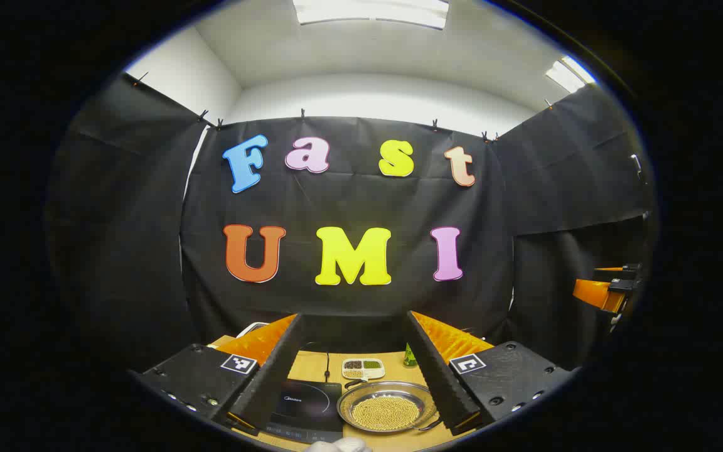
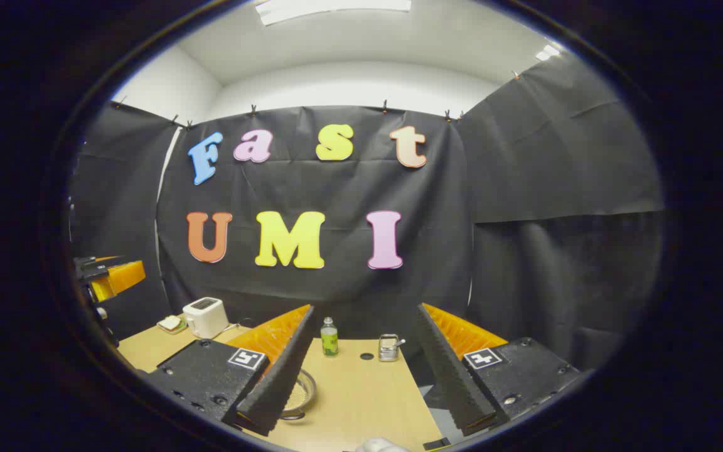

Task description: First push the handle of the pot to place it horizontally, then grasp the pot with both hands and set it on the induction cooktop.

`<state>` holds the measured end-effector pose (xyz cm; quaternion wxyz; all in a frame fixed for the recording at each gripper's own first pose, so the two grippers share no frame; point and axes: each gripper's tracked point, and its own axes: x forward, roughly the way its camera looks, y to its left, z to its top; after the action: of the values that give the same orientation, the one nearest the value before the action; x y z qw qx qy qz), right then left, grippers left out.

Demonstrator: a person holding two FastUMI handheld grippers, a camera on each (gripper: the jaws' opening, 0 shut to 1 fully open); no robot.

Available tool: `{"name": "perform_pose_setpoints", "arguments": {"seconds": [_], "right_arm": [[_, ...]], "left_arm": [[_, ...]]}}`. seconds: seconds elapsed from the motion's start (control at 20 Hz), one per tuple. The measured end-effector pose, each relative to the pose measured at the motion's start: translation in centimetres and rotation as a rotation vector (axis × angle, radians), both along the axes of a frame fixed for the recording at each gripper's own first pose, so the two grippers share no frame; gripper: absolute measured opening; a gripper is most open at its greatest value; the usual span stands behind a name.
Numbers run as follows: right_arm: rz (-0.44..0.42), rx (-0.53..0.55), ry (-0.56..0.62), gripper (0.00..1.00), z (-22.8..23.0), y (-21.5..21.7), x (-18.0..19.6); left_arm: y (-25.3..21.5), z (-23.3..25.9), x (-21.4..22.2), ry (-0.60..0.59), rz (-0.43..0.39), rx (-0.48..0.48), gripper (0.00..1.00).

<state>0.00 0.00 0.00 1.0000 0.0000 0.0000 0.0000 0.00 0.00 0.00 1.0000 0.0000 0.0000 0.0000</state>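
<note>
Round metal pot (image 1: 385, 407) of small beads beside flat glossy cooktop (image 1: 307, 402).

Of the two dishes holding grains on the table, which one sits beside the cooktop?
The round metal pot of yellow grains, just right of the cooktop. The small divided dish sits farther back.

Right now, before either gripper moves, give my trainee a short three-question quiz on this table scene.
1. True or false: the pot already sits on the induction cooktop.
2. In the right gripper view, what stands nearest the green bottle: A toaster, B small metal container, C sectioned dish?
3. Fill in: the left gripper fingers are ___.

Key: 1 false, it sits beside it on the table; 2 B; 3 open.
</note>
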Motion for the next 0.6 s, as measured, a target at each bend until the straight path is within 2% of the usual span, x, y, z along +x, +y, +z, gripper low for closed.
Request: {"name": "perform_pose_setpoints", "arguments": {"seconds": [0.05, 0.35, 0.4, 0.45, 0.5, 0.6], "right_arm": [[-0.002, 0.005, 0.000, 1.00, 0.0, -0.2, 0.1], [0.022, 0.008, 0.016, 0.96, -0.1, 0.7, 0.9], [0.020, 0.003, 0.011, 1.00, 0.0, 0.7, 1.0], [0.016, 0.001, 0.007, 0.96, 0.2, 0.9, 1.1], [0.013, 0.003, 0.004, 1.00, 0.3, 0.9, 1.1], [0.010, 0.008, 0.007, 0.97, 0.2, 1.1, 1.2]], "left_arm": [[0.0, 0.2, 0.0, -0.004, 0.002, -0.002, 0.96], [0.3, 0.4, 0.2, -0.010, 0.010, -0.017, 0.95], [0.2, 0.3, 0.1, -0.009, 0.006, -0.017, 0.95], [0.2, 0.2, 0.2, -0.007, 0.005, -0.015, 0.95], [0.4, 0.1, 0.4, -0.005, 0.007, -0.013, 0.95], [0.3, -0.1, 0.7, -0.002, 0.003, -0.015, 0.95]]}}
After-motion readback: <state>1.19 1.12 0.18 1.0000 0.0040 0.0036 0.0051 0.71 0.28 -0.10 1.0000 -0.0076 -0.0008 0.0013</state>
